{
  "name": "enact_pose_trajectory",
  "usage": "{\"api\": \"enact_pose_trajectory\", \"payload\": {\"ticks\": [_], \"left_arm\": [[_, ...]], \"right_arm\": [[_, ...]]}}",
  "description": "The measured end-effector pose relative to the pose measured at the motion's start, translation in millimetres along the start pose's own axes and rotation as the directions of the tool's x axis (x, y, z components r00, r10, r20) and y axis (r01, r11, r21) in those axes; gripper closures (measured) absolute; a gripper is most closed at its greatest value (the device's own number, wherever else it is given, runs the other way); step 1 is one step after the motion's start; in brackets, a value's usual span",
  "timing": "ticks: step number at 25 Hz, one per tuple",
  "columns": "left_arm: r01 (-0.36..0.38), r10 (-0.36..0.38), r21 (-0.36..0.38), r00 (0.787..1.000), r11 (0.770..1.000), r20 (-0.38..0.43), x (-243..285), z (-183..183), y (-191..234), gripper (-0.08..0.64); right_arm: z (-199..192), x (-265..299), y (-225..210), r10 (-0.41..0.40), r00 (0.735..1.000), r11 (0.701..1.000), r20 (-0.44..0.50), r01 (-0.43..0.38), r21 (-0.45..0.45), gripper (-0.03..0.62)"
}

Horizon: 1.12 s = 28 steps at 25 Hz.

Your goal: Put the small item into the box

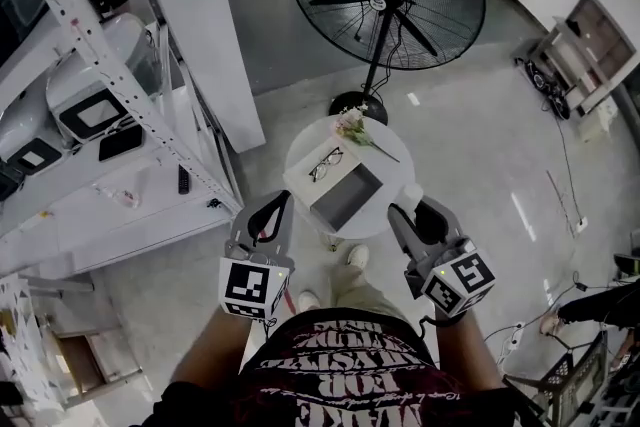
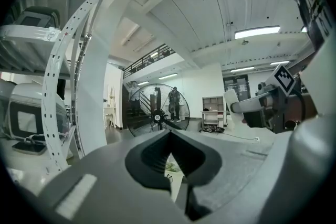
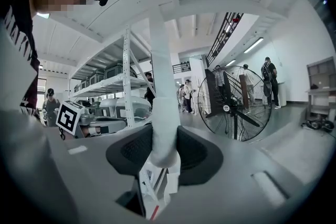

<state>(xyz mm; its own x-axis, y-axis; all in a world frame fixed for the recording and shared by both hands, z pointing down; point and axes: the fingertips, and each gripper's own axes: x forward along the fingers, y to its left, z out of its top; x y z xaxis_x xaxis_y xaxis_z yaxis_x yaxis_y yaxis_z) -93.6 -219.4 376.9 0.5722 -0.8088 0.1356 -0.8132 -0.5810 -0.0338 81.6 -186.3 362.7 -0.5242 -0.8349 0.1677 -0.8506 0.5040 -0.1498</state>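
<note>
Small white cylindrical item (image 3: 160, 136) is gripped between the pads of the right claw (image 1: 418, 211), by the near right edge of the round bench (image 1: 392, 173), and has not yet been lowered into the open box (image 1: 348, 197); the left claw (image 1: 275, 207) is clenched on nothing.

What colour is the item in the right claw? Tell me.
White item; right gripper view shows it best.

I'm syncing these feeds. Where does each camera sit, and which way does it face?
Head view: on the person's head, steeply down at table, box, left gripper, right gripper, shirt.
Left gripper view: on that gripper, roughly level toward the fan; right gripper at right.
Right gripper view: on that gripper, along jaws shut on the small item; shirt at left.
All three share the fan.
</note>
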Motion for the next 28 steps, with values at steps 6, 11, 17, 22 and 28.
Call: {"api": "enact_pose_trajectory", "payload": {"ticks": [6,11,17,22,28], "left_arm": [[-0.054,0.054,-0.002,0.998,0.999,-0.024,18,-8,16,0.56],[-0.085,0.086,0.008,0.996,0.996,-0.033,40,-7,24,0.559],[-0.126,0.125,-0.007,0.99,0.992,-0.068,72,-13,39,0.56],[-0.148,0.145,-0.03,0.986,0.989,-0.084,93,-20,48,0.56],[-0.172,0.166,-0.047,0.98,0.984,-0.11,112,-32,53,0.56]], "right_arm": [[-5,31,-17,0.05,0.999,0.999,-0.022,-0.05,0.005,0.428],[-17,60,-41,0.088,0.993,0.996,-0.072,-0.087,0.024,0.428],[-42,99,-67,0.137,0.977,0.991,-0.165,-0.132,0.036,0.428],[-79,124,-85,0.161,0.955,0.987,-0.251,-0.152,0.055,0.428],[-128,144,-101,0.193,0.918,0.981,-0.346,-0.179,0.072,0.428]]}}
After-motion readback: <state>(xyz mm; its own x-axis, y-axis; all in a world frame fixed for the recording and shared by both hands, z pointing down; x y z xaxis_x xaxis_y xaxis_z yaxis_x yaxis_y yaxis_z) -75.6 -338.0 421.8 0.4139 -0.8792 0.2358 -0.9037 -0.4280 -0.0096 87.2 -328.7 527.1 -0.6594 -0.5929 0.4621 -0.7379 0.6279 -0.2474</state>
